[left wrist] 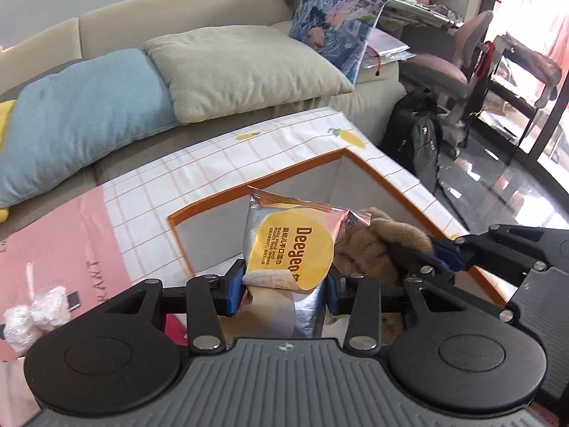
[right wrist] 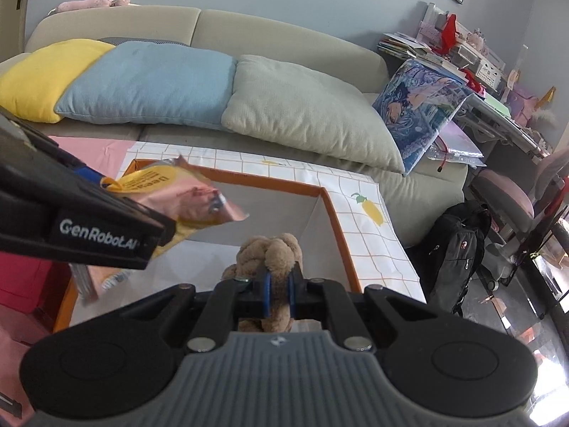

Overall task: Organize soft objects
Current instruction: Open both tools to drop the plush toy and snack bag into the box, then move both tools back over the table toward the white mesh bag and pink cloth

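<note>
My left gripper (left wrist: 284,290) is shut on a pack of wet wipes (left wrist: 290,249), silver and pink with a yellow label, held above a fabric storage box (left wrist: 213,203) with an orange rim and a lemon-print grid cover. My right gripper (right wrist: 279,293) is shut on a brown plush knot toy (right wrist: 272,252) over the same box (right wrist: 332,210). The plush (left wrist: 370,245) shows just right of the wipes in the left wrist view, with the right gripper (left wrist: 435,258) coming in from the right. The wipes (right wrist: 192,195) and the left gripper's side show at the left of the right wrist view.
A beige sofa (right wrist: 291,32) behind the box carries yellow (right wrist: 42,74), blue (right wrist: 149,82), beige (right wrist: 306,110) and printed (right wrist: 419,110) cushions. A pink sheet (left wrist: 53,245) with a white plastic wad (left wrist: 32,316) lies left. A black backpack (left wrist: 412,138) and a pink chair (left wrist: 448,67) stand right.
</note>
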A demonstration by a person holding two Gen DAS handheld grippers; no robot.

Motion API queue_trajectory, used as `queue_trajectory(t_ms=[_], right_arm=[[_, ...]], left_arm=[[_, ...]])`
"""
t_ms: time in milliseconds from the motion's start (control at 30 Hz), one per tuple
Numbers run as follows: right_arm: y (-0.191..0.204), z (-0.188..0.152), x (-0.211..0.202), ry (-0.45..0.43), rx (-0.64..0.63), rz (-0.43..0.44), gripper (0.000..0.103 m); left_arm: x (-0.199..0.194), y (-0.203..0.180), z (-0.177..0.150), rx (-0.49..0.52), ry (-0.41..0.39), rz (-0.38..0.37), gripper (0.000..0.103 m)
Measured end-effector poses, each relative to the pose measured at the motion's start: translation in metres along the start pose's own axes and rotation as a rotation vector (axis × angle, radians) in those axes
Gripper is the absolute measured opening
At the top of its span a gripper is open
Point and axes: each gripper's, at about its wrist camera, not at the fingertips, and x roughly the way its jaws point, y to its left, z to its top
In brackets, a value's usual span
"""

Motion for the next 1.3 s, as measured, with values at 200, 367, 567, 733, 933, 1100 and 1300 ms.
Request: queue_trajectory(t_ms=[200, 367, 567, 733, 933, 1100, 1300], right_arm=[[-0.001, 0.000, 0.006, 0.024, -0.006, -0.010, 0.007], [-0.002, -0.006, 0.012, 0.051, -0.009, 0.000, 0.007], [-0.005, -0.009, 0.011, 0.065, -0.001, 0.007, 0.012], [-0.005, -0.010, 0.006, 0.066, -0.007, 0.014, 0.016], [-0.003, -0.008, -0.008, 0.046, -0.015, 0.014, 0.033], [-0.002, -0.005, -0.027, 0.022, -0.015, 0.010, 0.047], [0.003, -0.005, -0.054, -0.004, 0.008, 0.017, 0.057]], left_arm=[[0.027, -0.004, 0.002, -0.009, 0.060, -0.014, 0.049], [0.035, -0.009, -0.001, 0.022, 0.082, -0.014, 0.049], [0.032, -0.007, -0.001, 0.011, 0.065, -0.020, 0.056], [0.021, -0.008, 0.002, 0.008, 0.046, -0.027, 0.068], [0.004, -0.012, 0.003, 0.027, 0.026, -0.010, 0.068], [-0.017, -0.013, 0.002, 0.045, -0.006, -0.002, 0.068], [-0.047, -0.018, -0.006, 0.074, -0.061, 0.018, 0.068]])
